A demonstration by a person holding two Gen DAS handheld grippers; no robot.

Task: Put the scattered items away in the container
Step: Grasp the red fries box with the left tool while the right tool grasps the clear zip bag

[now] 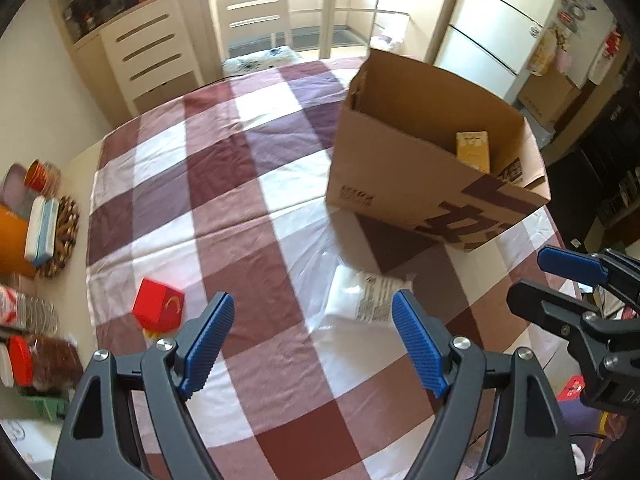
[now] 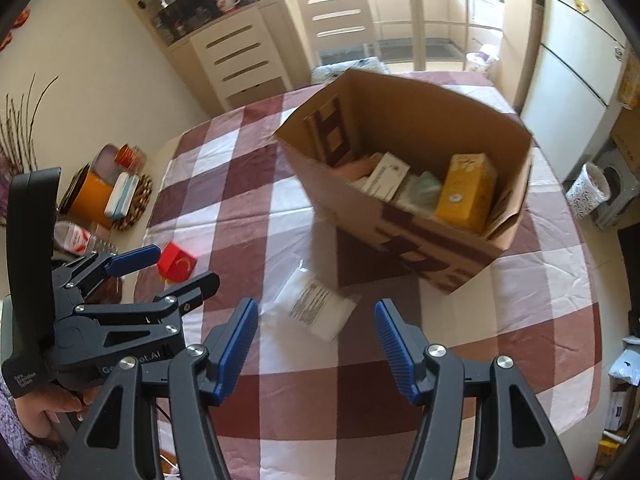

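While the left wrist view looks down on a table under a checked cloth point(image 1: 248, 184), the left gripper point(image 1: 312, 344) hangs above it with its blue pads spread wide and nothing between them. Just beyond its right pad lies a flat white packet point(image 1: 360, 300) with a printed label, close to the near corner of the open cardboard box point(image 1: 404, 184). A yellow carton point(image 1: 474, 150) stands inside the box. A small red box point(image 1: 158, 310) sits tilted near the cloth's left edge, well apart from the packet. At the right edge the right gripper point(image 1: 560, 276) shows from the side, jaws parted and empty. From the right wrist view, the right gripper point(image 2: 316, 344) also points down at the cloth, its pads apart with nothing held; the white packet point(image 2: 316, 308) lies just past them. Behind it the cardboard box point(image 2: 420, 248) holds the yellow carton point(image 2: 466, 192), a white carton point(image 2: 386, 176) and other items. The left gripper point(image 2: 168, 268) is at the left, open, with a hand point(image 2: 52, 408) below it.
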